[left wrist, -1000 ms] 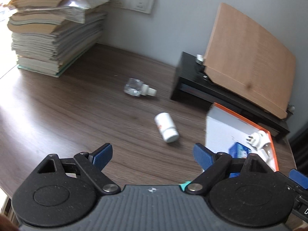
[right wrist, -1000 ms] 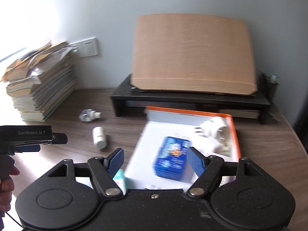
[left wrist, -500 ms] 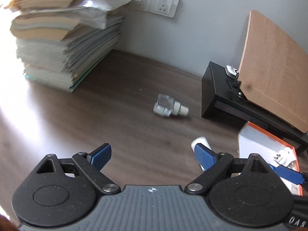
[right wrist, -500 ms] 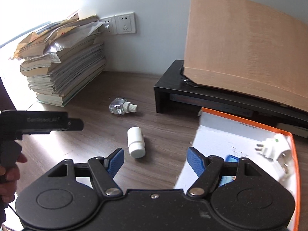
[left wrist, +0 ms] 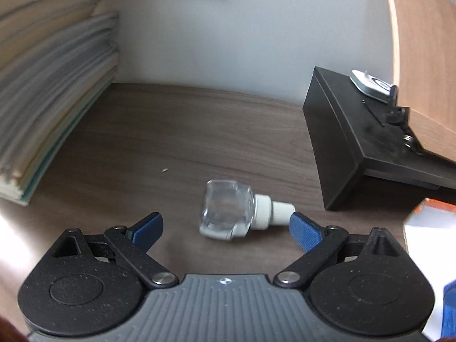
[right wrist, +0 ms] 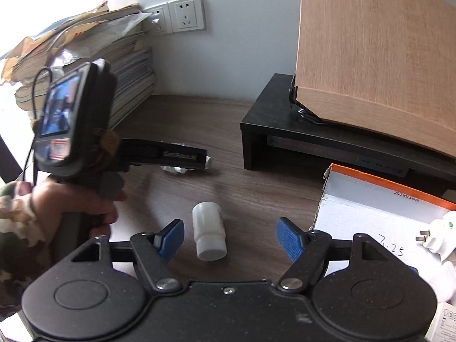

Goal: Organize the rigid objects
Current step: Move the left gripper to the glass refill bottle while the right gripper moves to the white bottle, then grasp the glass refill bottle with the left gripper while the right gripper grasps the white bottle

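Observation:
A clear glass bottle with a white nozzle lies on its side on the dark wooden table. My left gripper is open around it, and the nozzle end sits close to the right blue pad. In the right wrist view a hand holds that left gripper over the mostly hidden clear bottle. A white pill bottle lies on its side between the fingers of my open right gripper, nearer the left pad, untouched.
An orange-edged white box holding a white plug adapter lies at the right. A black stand bearing a leaning wooden board stands behind it. A tall stack of papers fills the left, below wall sockets.
Both grippers moved forward and down. The clear bottle now lies between the left fingers, and the white pill bottle between the right fingers. The left gripper has come into the right view's centre-left.

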The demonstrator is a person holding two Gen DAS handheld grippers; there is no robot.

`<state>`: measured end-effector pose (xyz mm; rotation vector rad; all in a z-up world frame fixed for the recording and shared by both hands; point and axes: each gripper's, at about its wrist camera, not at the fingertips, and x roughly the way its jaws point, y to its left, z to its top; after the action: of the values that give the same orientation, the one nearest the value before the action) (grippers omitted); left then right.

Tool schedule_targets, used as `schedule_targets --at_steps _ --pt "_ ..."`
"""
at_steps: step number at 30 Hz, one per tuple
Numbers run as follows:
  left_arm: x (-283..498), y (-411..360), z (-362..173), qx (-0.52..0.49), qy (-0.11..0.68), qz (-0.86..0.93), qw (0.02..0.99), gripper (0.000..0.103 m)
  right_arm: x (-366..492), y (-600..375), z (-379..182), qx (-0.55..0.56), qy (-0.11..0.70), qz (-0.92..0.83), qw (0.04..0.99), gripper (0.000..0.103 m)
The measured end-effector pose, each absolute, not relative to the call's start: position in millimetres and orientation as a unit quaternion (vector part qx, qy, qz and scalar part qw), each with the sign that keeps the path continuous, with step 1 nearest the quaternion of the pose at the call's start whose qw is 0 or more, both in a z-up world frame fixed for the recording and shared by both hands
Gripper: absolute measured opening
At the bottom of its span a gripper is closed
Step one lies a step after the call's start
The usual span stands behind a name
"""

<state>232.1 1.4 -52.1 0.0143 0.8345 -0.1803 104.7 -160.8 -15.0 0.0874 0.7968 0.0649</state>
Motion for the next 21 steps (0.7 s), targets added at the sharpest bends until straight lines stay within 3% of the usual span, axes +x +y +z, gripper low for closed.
schedule_targets --at_steps 9,11,13,21 --pt "238.4 -2.9 -63.9 0.011 0.39 -0.098 0.916 0.089 127.2 -156.4 -23.1 0.045 0.39 0.035 0.919 0.087" --pt "236.8 -2.7 -63.4 0.023 0.376 -0.102 0.92 0.062 131.8 -155.0 -24.9 0.046 0.391 0.034 0.918 0.086" --pt "237.0 -0.7 -63.0 0.034 0.37 -0.107 0.922 0.048 136.2 -153.4 -27.3 0.045 0.394 0.035 0.918 0.084" --pt "227.6 21.2 -60.0 0.025 0.366 -0.112 0.923 0.048 154.1 -143.9 -39.5 0.041 0.406 0.044 0.912 0.068"
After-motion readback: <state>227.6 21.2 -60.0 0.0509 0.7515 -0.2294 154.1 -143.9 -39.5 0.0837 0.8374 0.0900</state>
